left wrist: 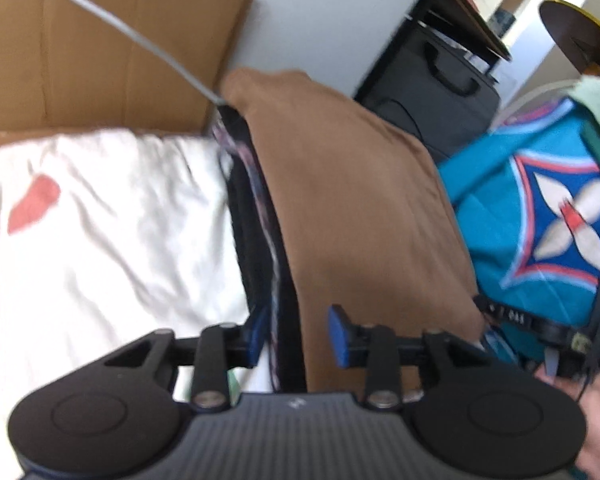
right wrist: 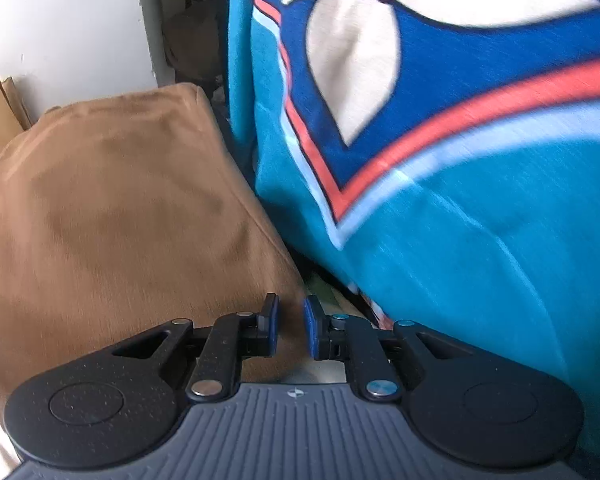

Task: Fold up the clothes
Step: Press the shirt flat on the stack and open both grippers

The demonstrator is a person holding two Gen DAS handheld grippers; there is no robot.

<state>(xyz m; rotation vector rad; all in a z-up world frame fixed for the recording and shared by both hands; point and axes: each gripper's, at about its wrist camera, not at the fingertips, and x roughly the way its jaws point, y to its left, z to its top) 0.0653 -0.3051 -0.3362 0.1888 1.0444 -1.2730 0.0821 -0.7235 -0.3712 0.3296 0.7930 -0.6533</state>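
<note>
A folded brown garment (left wrist: 352, 200) lies on top of a stack, over a dark patterned garment (left wrist: 256, 216) whose edge shows on the left. My left gripper (left wrist: 298, 336) is open at the stack's near edge. Its blue pads stand on either side of the dark edge and the brown fold, without pressing on them. In the right wrist view the same brown garment (right wrist: 112, 208) fills the left side. My right gripper (right wrist: 291, 328) hovers at its right near corner with a narrow gap between the pads and nothing pinched.
A teal fabric with a blue, red and white pattern (right wrist: 460, 200) rises close on the right, also the teal fabric (left wrist: 540, 208). A white sheet (left wrist: 100, 240) lies left of the stack, a cardboard box (left wrist: 100, 48) behind it. A person's hand (left wrist: 596, 412) shows at far right.
</note>
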